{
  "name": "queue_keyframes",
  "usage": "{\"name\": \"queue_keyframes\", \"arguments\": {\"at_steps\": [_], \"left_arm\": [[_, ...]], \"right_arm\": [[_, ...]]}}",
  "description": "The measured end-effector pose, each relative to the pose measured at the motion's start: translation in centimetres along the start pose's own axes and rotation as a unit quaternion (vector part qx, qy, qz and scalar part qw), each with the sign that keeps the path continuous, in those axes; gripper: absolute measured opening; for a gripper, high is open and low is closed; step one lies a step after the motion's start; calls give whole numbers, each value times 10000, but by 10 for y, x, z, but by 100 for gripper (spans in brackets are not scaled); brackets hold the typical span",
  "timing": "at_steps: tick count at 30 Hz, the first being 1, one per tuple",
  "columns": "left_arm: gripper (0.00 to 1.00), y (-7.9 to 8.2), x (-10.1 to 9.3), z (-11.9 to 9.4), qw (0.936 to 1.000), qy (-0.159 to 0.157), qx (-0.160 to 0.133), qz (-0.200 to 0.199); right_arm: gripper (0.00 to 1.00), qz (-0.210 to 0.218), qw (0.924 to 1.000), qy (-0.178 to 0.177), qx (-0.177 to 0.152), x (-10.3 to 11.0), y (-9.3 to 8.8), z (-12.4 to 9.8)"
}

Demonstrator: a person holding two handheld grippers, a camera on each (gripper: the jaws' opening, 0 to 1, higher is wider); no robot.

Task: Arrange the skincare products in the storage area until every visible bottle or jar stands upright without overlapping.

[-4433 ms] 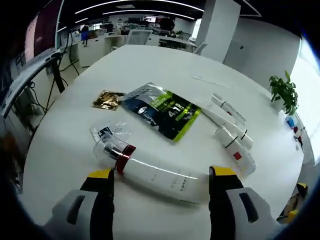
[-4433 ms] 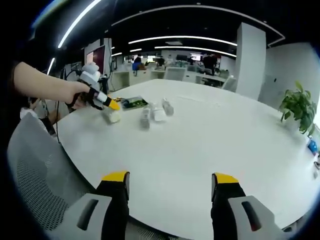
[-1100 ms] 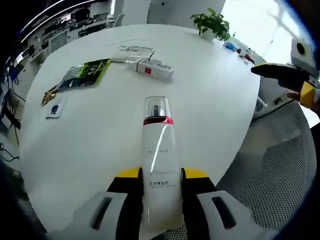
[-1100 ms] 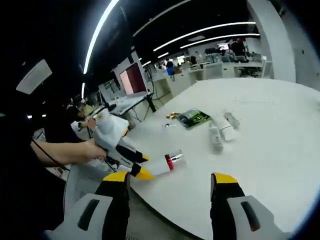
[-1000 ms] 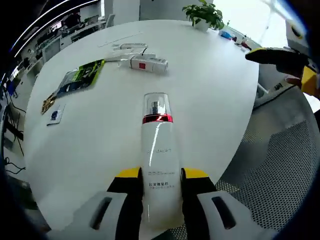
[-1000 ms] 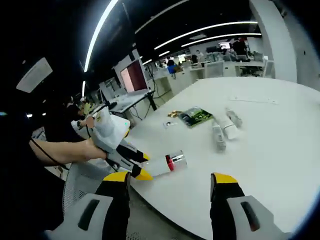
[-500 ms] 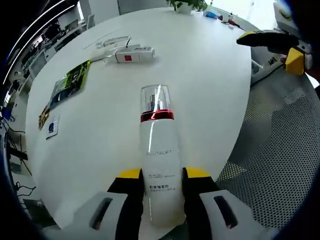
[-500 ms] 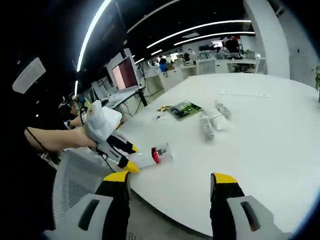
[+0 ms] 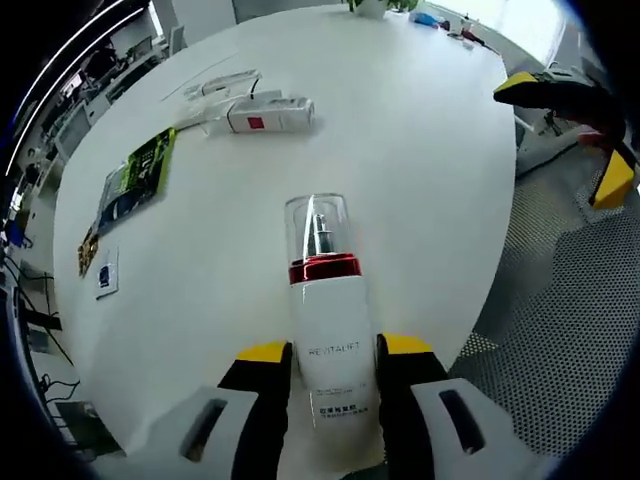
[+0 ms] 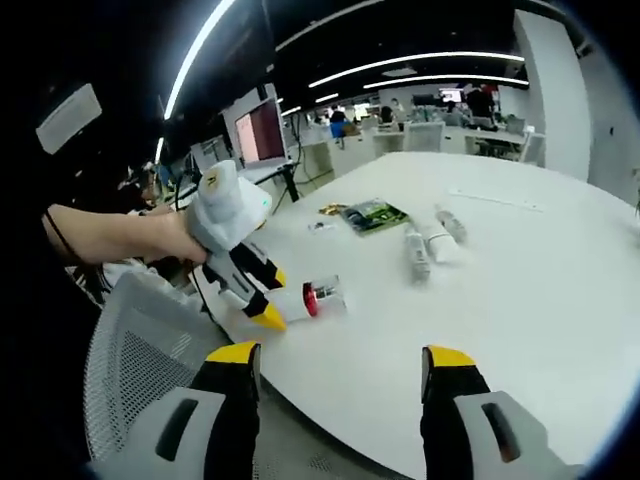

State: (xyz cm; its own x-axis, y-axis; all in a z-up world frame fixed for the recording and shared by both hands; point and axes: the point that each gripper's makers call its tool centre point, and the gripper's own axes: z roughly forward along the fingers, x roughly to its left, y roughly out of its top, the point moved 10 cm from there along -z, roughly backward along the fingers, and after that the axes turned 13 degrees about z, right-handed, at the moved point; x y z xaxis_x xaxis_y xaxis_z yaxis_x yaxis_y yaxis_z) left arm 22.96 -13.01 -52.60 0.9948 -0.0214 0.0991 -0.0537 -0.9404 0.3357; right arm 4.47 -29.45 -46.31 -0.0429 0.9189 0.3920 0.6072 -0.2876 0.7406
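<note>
A white bottle (image 9: 328,300) with a red band and a clear cap sits between the yellow-tipped jaws of my left gripper (image 9: 326,352), which is shut on its body. In the right gripper view a hand holds that left gripper (image 10: 262,300), and the bottle (image 10: 312,299) points roughly level over the near edge of the white round table (image 10: 520,290). Several white tubes and a small box (image 9: 262,112) lie flat together farther across the table. My right gripper (image 10: 342,358) is open and holds nothing. It hangs off the table's edge and also appears in the left gripper view (image 9: 567,133).
A green sachet (image 9: 130,180), a gold packet (image 9: 88,250) and a small clear sachet (image 9: 105,275) lie flat on the table's left side. A grey mesh chair (image 10: 140,370) stands by the near edge. Desks and monitors fill the room behind.
Since the first frames my left gripper has shut on the lying bottle and carried it to the table's near edge. Over the last second both cameras shifted; the right gripper stayed open.
</note>
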Motion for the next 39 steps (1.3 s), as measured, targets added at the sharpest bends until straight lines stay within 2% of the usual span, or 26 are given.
{"name": "queue_keyframes", "arguments": {"at_steps": [2, 5, 6, 9, 16, 20, 24, 27, 31, 32, 33, 34, 36, 38, 39], "left_arm": [[36, -1, -2, 1, 10000, 4, 45, 15], [35, 1, -3, 2, 10000, 38, -3, -3], [35, 1, -2, 3, 10000, 32, 6, -18], [33, 3, -4, 4, 10000, 27, -5, 28], [30, 2, -4, 4, 9998, 26, -61, -161], [29, -1, -6, 3, 9984, 310, -387, -274], [29, -3, -13, -1, 9966, 388, -632, -368], [28, -2, -19, -5, 9933, 375, -925, -588], [28, 5, -22, -20, 9849, 489, -1474, -760], [28, 7, -23, -25, 9827, 496, -1595, -794], [28, 10, -25, -31, 9806, 513, -1695, -836], [28, 14, -25, -36, 9763, 595, -1893, -867], [28, 21, -27, -45, 9731, 632, -2084, -748], [28, 33, -32, -60, 9654, 838, -2404, -571], [28, 36, -34, -65, 9612, 914, -2538, -571]], "right_arm": [[69, -106, 9999, -35, -8, 1, 0, 1], [67, -730, 9966, -379, -21, 0, 2, 1], [67, -805, 9961, -363, -13, 0, 2, 2], [69, -748, 9969, -237, 11, 3, 0, 3], [75, -648, 9976, -260, -18, -2, 0, 4], [76, -636, 9977, -228, 10, -1, -1, 5], [77, -636, 9978, -192, 28, 0, -2, 6], [78, -357, 9993, -62, -80, 1, 0, 4], [77, 354, 9983, 345, -297, 8, 5, 3], [76, 735, 9952, 486, -435, 11, 7, 4], [76, 1129, 9889, 761, -587, 16, 9, 5], [75, 1362, 9846, 886, -647, 19, 10, 7], [75, 1513, 9811, 957, -728, 24, 16, 11], [74, 1515, 9810, 971, -722, 28, 21, 16], [74, 1629, 9780, 1029, -804, 31, 24, 18]]}}
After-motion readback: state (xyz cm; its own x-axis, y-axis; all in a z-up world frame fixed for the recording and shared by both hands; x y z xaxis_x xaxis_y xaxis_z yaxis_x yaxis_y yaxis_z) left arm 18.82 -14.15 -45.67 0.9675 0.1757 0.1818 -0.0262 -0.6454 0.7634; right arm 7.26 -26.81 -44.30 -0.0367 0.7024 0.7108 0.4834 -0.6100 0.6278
